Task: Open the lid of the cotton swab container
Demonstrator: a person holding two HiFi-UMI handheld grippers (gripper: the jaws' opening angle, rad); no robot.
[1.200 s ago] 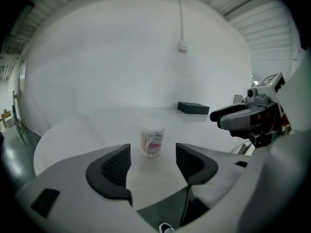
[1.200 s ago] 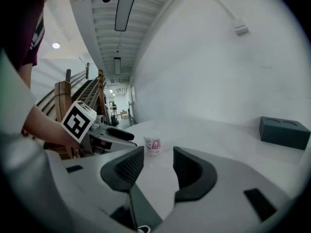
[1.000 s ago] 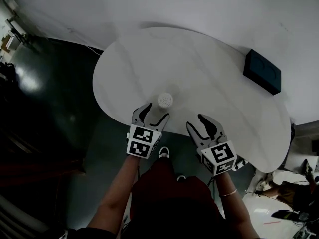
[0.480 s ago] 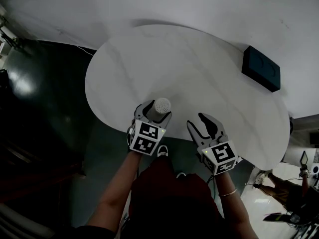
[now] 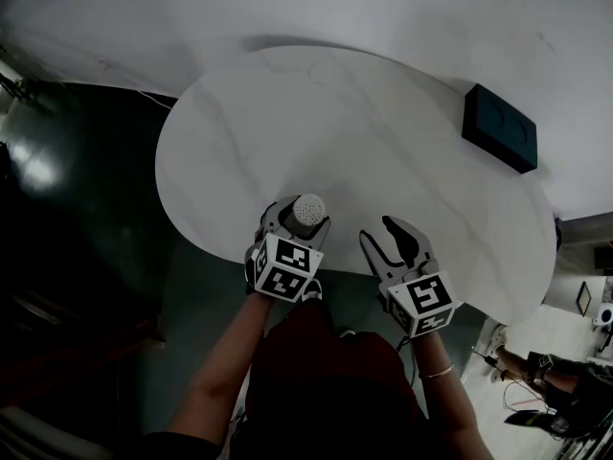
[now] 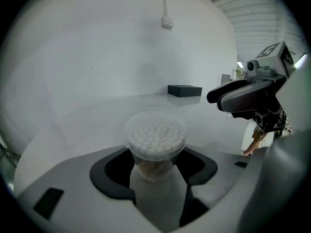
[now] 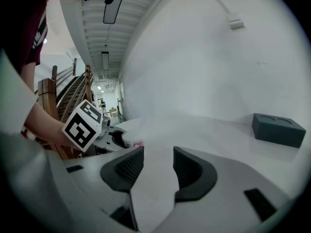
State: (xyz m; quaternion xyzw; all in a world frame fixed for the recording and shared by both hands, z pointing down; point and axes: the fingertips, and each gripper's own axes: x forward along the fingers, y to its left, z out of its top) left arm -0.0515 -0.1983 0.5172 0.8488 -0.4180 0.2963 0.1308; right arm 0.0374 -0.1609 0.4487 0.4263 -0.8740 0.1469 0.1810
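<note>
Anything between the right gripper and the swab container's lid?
Nothing visible: only bare table lies between the open right gripper and the lid; the left gripper grips the container below it.

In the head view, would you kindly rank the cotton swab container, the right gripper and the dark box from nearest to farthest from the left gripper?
1. cotton swab container, between the left gripper's jaws.
2. right gripper, beside it to the right.
3. dark box, far off at upper right.
</note>
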